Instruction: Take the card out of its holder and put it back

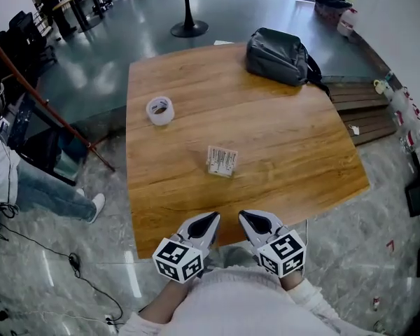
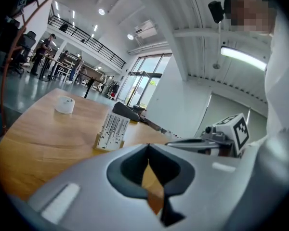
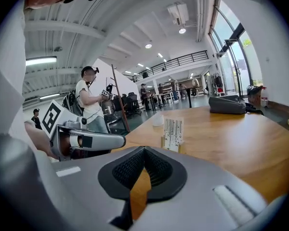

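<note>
Nothing of the job is done yet, as far as I can see. The card (image 1: 222, 161) stands upright in its holder (image 2: 99, 142), out on the table (image 1: 301, 159), well ahead of my fingertips and roughly on the line that runs out between my two grippers. In my left gripper view it sits ahead and a little to the left of the tips. In my right gripper view it is nearly straight ahead, just right of the tips.

My left gripper (image 1: 211, 218) has its jaws pressed together with nothing between them, and my right gripper (image 1: 245, 215) is the same, closed and empty. Both hang at the near edge of the table, side by side and close to each other, and neither touches the card or the holder.

So the whole task is left, I judge: reach forward, part the jaws, steady the holder, pinch the card and lift it clear, then slot it back in.

Farther beyond my fingertips, to the left, lies a roll of tape (image 1: 159, 110), and a dark bag (image 1: 278, 56) sits at the far right of the table. Both are well clear of the card.
</note>
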A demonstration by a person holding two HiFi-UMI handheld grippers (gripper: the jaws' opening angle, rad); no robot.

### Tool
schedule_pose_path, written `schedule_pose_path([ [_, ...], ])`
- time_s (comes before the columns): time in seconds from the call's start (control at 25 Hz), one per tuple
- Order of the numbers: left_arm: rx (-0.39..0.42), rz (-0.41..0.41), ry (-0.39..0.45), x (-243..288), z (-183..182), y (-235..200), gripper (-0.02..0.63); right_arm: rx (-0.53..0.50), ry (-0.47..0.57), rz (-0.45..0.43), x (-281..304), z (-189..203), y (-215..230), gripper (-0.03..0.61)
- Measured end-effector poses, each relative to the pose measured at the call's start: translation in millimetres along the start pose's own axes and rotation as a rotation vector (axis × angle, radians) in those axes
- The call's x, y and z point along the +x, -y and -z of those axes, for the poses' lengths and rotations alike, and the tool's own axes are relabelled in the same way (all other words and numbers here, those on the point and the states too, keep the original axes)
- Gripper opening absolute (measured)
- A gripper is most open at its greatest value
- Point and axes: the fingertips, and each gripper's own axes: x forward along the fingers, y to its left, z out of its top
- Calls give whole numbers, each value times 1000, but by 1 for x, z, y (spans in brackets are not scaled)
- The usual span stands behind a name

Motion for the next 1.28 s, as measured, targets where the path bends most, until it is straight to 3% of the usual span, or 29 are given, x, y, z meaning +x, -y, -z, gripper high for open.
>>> schedule_pose_path([
  [0.2, -21, -30, -6, 29, -9, -15, 8, -26, -34, -48, 21, -7, 29, -3],
  [0.6, -72, -30, -29, 51, -17, -45, 9, 11, -52, -49, 48, -15, 55, -3],
  [0.96, -57, -4, -108, 63, -19, -74, 9, 48, -65, -20, 72, -21, 64, 9],
  [1.28, -25, 20, -126, 77, -22, -92, 9, 66, -78, 0, 88, -20, 80, 24],
])
